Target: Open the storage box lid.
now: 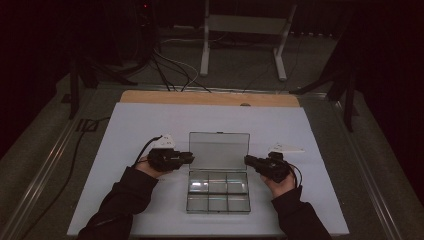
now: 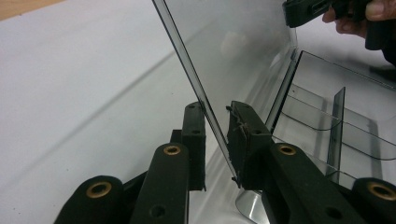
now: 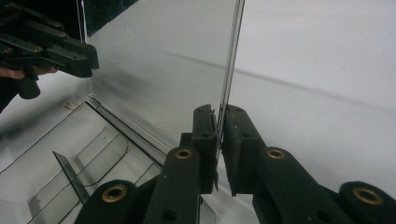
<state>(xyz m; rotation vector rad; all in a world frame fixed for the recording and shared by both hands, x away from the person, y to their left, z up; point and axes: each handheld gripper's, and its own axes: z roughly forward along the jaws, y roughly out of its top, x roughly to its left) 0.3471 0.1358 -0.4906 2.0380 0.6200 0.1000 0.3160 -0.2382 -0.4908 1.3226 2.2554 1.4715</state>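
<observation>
Clear plastic box (image 1: 218, 190) sits mid-worktop (image 1: 125, 130), lid (image 1: 219, 150) upright between the hands. Right claw (image 3: 219, 135) pinches the lid's right edge; left claw (image 2: 215, 140) straddles its left edge, jaws slightly apart.

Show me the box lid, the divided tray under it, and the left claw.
box lid (image 1: 219, 150), high view, middle of the raised clear panel.
divided tray (image 1: 218, 210), high view, its front wall.
left claw (image 2: 216, 140), left gripper view, midway between its tips at the lid's edge.
</observation>
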